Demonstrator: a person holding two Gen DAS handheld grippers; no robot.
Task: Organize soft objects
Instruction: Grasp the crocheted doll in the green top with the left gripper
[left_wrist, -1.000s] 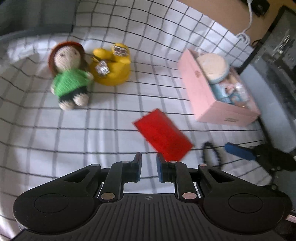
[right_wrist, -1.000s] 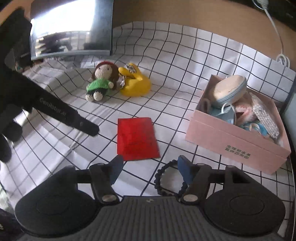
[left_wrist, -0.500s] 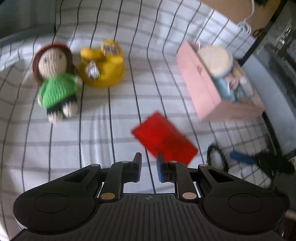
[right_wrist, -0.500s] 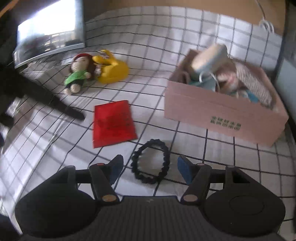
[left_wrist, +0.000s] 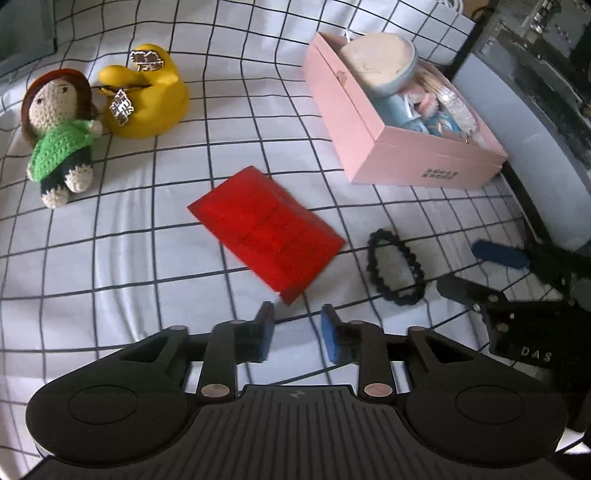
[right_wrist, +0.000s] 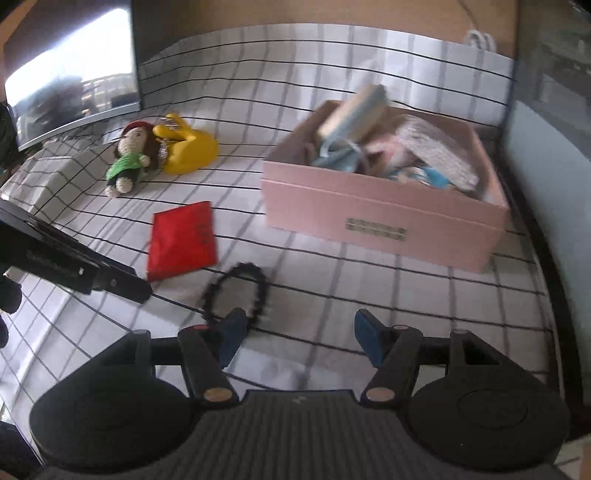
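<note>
On the checked cloth lie a red flat pouch (left_wrist: 266, 232) (right_wrist: 183, 240) and a black beaded hair tie (left_wrist: 395, 271) (right_wrist: 236, 291). A knitted doll in green (left_wrist: 59, 133) (right_wrist: 129, 162) leans by a yellow plush duck (left_wrist: 147, 99) (right_wrist: 188, 147) at the far left. The pink box (left_wrist: 424, 162) (right_wrist: 369, 218) holds several soft items. My left gripper (left_wrist: 297, 321) hovers just short of the pouch's near corner, its jaws opening with nothing between them. My right gripper (right_wrist: 301, 328) stands open and empty, the hair tie just ahead of its left fingertip.
A dark monitor (right_wrist: 70, 85) stands behind the doll at the back left. A grey case (left_wrist: 535, 147) borders the cloth on the right behind the pink box. A white cable (right_wrist: 480, 37) lies at the back wall.
The left jaws have parted from nearly shut to a small gap. The right gripper has slid rightward, so the hair tie has shifted from between its fingers towards the left one.
</note>
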